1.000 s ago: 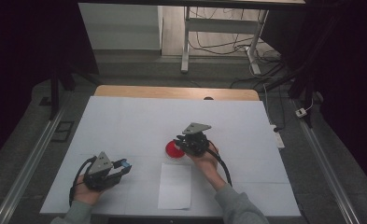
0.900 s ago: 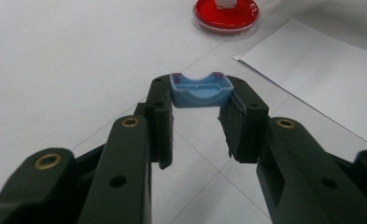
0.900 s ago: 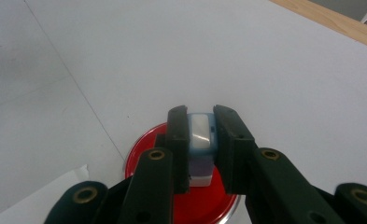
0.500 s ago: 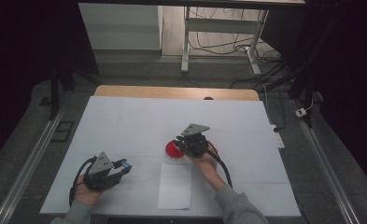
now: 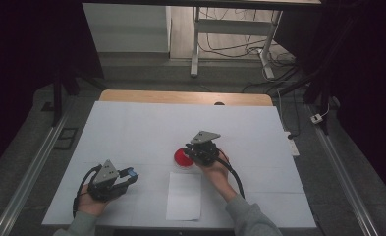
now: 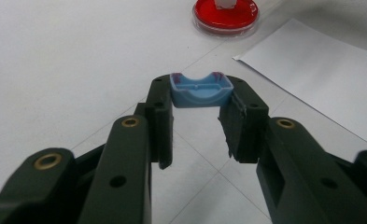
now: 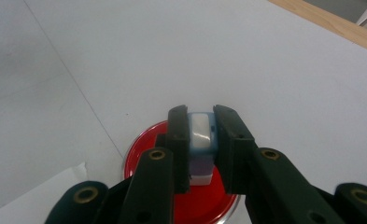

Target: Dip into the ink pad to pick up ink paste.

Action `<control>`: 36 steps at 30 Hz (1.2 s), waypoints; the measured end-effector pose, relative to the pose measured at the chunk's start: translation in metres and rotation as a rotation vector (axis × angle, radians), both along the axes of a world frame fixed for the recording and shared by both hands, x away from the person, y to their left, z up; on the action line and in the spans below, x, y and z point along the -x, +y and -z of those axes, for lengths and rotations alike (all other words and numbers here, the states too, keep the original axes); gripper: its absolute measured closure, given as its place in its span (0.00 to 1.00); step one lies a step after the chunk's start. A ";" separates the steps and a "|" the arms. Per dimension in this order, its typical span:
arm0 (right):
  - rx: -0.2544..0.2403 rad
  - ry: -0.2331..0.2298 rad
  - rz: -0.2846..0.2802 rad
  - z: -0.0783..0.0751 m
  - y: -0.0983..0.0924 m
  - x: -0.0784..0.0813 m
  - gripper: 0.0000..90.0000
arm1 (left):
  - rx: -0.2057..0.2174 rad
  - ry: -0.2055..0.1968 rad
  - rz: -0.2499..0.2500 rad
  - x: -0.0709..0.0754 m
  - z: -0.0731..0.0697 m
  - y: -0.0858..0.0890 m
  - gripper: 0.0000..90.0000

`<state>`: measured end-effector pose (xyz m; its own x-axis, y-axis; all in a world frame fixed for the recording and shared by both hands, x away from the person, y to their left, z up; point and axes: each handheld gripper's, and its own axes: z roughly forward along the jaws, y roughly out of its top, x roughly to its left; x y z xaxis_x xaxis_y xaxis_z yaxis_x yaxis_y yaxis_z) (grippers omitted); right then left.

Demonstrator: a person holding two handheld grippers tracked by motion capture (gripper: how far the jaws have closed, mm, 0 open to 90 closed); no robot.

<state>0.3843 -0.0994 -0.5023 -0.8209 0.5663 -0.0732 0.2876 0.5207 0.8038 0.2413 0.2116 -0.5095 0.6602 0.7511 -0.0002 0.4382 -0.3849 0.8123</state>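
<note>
A round red ink-pad dish (image 5: 179,158) lies mid-table on the white cover, also seen in the left gripper view (image 6: 225,16). My right gripper (image 5: 188,153) is shut on a small stamp with a white and blue body (image 7: 201,133). The stamp stands upright with its foot on the red dish (image 7: 146,151). At the near left, my left gripper (image 5: 130,175) is shut on a light-blue cap (image 6: 201,91). The cap is pinched by its ends between the jaw tips, just above the table. A white sheet of paper (image 5: 184,195) lies in front of the dish.
The white table cover (image 5: 131,128) ends in a wooden strip (image 5: 180,97) at the far side. Metal rails run along both sides of the table. Cables trail from both grippers toward the front edge.
</note>
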 end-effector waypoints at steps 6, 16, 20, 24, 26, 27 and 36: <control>-0.024 -0.004 0.001 -0.005 -0.003 -0.001 0.84 | 0.001 -0.002 -0.004 0.000 0.000 0.001 0.73; -0.074 0.000 -0.010 -0.013 -0.007 0.001 0.84 | 0.003 -0.005 -0.006 0.000 -0.001 0.001 0.73; -0.078 0.000 -0.013 -0.015 -0.007 0.002 0.84 | 0.004 -0.005 -0.006 0.000 -0.001 0.001 0.73; -0.090 -0.003 -0.013 -0.017 -0.009 0.003 0.84 | 0.003 -0.004 -0.007 0.000 -0.001 0.001 0.73; -0.099 -0.006 -0.012 -0.018 -0.009 0.004 0.84 | 0.003 -0.005 -0.006 0.000 -0.001 0.001 0.73; -0.101 -0.005 -0.012 -0.019 -0.010 0.004 0.84 | 0.003 -0.005 -0.007 0.000 -0.001 0.001 0.73; -0.122 -0.007 -0.014 -0.024 -0.012 0.007 0.84 | 0.002 -0.004 -0.007 0.000 0.000 0.001 0.73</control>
<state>0.3777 -0.1117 -0.4784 -0.8284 0.5600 -0.0107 0.2749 0.4231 0.8634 0.2414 0.2127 -0.5090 0.6548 0.7558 0.0015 0.4373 -0.3805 0.8148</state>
